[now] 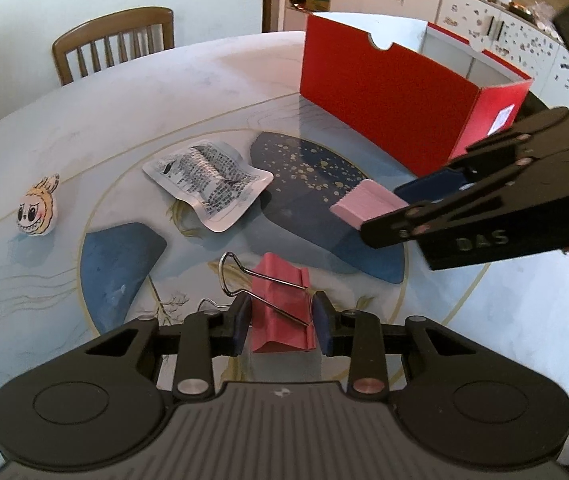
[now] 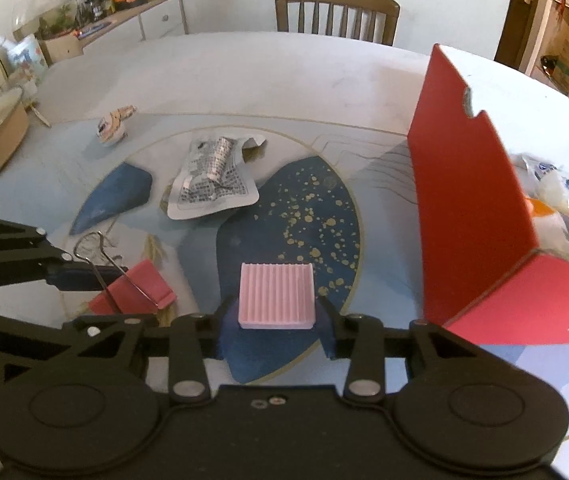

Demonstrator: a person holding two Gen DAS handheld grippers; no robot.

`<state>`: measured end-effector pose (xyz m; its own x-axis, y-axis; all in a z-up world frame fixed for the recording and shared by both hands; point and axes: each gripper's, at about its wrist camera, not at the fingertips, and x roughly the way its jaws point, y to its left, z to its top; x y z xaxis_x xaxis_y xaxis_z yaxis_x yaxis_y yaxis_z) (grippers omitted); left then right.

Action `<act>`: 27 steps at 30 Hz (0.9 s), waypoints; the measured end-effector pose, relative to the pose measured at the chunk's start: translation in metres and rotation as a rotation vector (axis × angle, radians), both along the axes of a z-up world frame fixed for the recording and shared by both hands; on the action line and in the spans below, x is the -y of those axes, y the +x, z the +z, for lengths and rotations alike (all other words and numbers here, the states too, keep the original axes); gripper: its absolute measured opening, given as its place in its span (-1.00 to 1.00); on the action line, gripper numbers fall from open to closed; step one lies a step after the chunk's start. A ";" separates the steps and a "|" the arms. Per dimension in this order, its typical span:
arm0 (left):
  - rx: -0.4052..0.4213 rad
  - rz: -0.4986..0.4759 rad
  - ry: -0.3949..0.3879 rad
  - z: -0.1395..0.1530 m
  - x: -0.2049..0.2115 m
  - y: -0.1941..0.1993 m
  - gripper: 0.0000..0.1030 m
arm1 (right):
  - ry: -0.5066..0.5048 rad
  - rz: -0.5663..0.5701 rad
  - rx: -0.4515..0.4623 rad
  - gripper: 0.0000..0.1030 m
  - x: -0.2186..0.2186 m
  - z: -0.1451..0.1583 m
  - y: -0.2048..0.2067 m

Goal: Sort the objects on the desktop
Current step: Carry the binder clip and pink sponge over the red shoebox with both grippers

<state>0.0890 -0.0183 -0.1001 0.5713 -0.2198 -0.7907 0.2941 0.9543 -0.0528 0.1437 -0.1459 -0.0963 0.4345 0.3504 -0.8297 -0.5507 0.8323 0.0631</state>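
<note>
My left gripper has its blue pads on either side of a red binder clip with wire handles; it looks closed on the clip, which lies on the table. My right gripper straddles a pink ribbed block; a small gap shows at the right pad, so it looks open. The block and right gripper also show in the left wrist view. The clip and left gripper show in the right wrist view.
A red open box stands at the back right; it holds packets. A crumpled silver packet and a small plush face toy lie on the round table. A chair stands beyond.
</note>
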 end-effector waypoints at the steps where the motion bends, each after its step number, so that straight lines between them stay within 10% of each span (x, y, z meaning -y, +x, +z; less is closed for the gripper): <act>1: -0.001 0.006 -0.005 0.002 -0.001 0.000 -0.37 | 0.004 0.000 0.000 -0.23 0.002 0.003 -0.001; 27: 0.032 0.078 -0.150 0.082 0.023 0.003 -0.37 | 0.135 -0.001 0.047 -0.23 0.054 0.088 -0.018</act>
<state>0.0921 -0.0414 -0.0181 0.6154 -0.2876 -0.7339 0.2229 0.9565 -0.1880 0.1261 -0.2002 -0.0078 0.4724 0.4572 -0.7535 -0.5551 0.8184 0.1486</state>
